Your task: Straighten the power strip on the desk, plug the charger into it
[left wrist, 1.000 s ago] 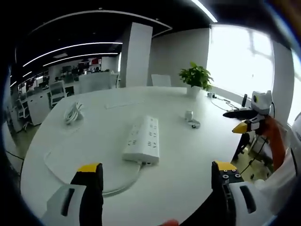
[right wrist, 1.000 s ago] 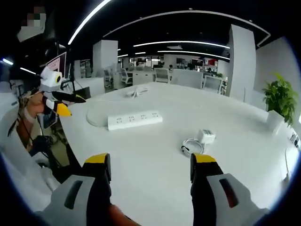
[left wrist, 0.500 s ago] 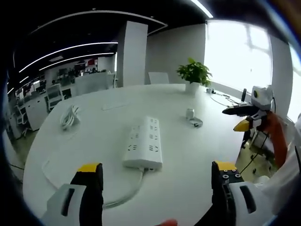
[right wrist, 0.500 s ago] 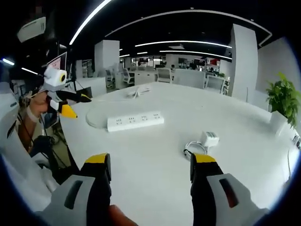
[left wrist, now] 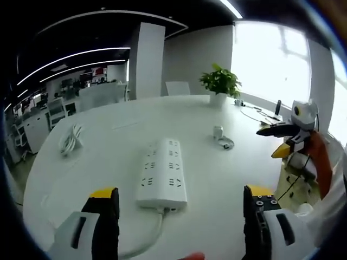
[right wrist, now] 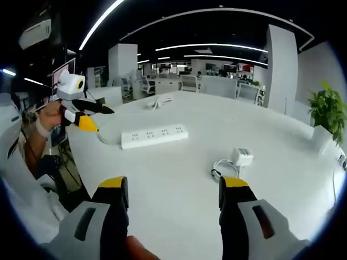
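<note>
Power strip point(left wrist: 161, 172) lies flat mid-desk point(left wrist: 217, 179) at twelve o'clock of the wide-open, empty left tool point(left wrist: 181, 203), right tool point(right wrist: 173, 192) equally spread; looks light, rigid, likely slippery, best pinched across its long sides.

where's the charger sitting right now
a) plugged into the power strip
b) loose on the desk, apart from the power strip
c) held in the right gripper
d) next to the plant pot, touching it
b: the charger lies on the white desk with its coiled cable, well apart from the power strip, and the right gripper is open and empty.
</note>
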